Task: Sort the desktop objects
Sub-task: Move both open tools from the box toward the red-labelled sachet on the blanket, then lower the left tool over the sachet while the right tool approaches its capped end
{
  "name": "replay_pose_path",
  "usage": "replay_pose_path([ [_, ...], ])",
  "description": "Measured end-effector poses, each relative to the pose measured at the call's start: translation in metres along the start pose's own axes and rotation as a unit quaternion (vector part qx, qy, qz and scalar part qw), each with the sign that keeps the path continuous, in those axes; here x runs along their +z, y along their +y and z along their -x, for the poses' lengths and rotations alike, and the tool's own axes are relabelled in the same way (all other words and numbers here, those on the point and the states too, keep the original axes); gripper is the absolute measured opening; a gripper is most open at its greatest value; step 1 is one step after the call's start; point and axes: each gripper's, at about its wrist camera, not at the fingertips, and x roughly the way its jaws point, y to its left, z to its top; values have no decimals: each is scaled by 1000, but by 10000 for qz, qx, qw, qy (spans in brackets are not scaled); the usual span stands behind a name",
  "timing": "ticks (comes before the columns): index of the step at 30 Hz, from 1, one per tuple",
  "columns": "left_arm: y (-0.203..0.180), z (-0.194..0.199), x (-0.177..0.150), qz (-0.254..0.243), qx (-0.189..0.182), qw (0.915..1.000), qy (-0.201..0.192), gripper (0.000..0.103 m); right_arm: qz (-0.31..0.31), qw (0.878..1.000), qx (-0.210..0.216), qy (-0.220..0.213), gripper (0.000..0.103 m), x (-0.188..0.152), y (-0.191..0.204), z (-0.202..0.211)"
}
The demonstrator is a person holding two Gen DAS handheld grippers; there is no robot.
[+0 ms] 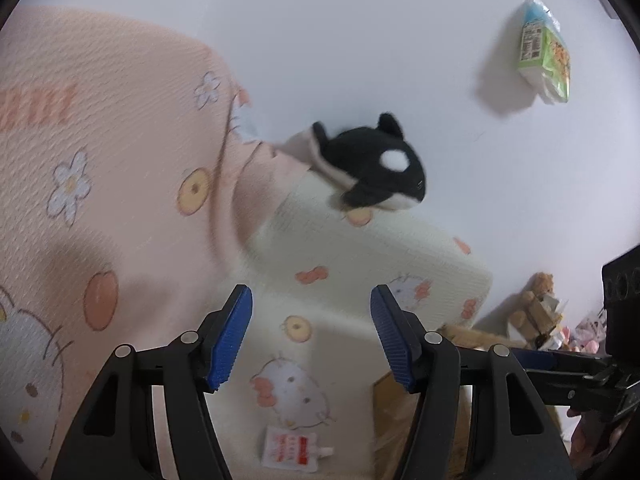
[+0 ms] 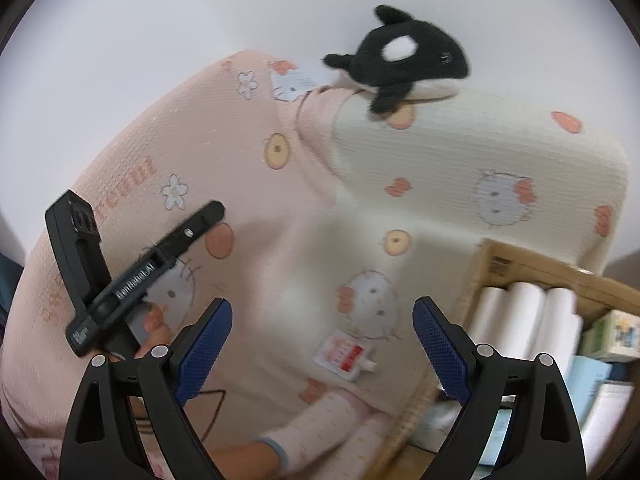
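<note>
While both jaws gape, "GenRobot.AI" on the left gripper (image 2: 136,276) (right gripper (image 2: 322,344) unlabelled), orca plush (image 2: 404,60) beyond.

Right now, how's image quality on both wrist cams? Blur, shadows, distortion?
Left wrist view: strong fisheye curvature with a dark vignette ring; the black-and-white plush orca and the pink cartoon-print blanket are smeared, while the left tongs stay sharp; the green snack packet casts a soft shadow. Right wrist view: same distortion; the orca is blurred, the right tongs crisp.
</note>
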Motion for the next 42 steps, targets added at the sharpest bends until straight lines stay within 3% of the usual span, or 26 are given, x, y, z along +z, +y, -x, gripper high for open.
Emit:
replay_pose_path([
  [6,19,-18,-30,-297,208,9985,421,66,243,9995,149,-101,91,-15,30,-48],
  [9,32,-23,-40,-223,359,9978,505,66,-15,9979,612,-200,91,-22,25,-64],
  [13,50,-23,-43,-58,424,9978,502,66,-279,9976,555,-319,91,-28,16,-77],
  [17,67,-20,-47,134,439,9983,347,64,54,9993,-311,-189,91,-31,16,-93],
  [18,72,-21,-51,202,457,9982,325,62,181,9970,-746,-66,91,-34,18,-99],
  [20,76,-26,-57,233,534,9975,393,53,277,9912,-1296,67,91,-40,20,-110],
  [24,81,-36,-73,165,468,9972,557,48,-20,9968,-755,254,91,-52,13,-133],
  [27,84,-47,-87,177,210,9968,756,45,-79,9963,-740,434,91,-60,10,-151],
  [29,85,-55,-96,182,208,9953,926,37,-361,9955,-519,705,91,-70,2,-163],
  [32,87,-67,-111,205,301,9926,1160,28,-1254,9864,50,1064,91,-85,-25,-181],
  [34,89,-72,-119,310,139,9914,1267,28,-1661,9794,-181,1130,91,-92,-39,-186],
  [39,87,-92,-140,367,-109,9845,1711,28,-1800,9752,-302,1252,91,-99,-43,-194],
  [42,87,-101,-152,437,-262,9796,1946,28,-1982,9679,-694,1383,91,-104,-51,-199],
])
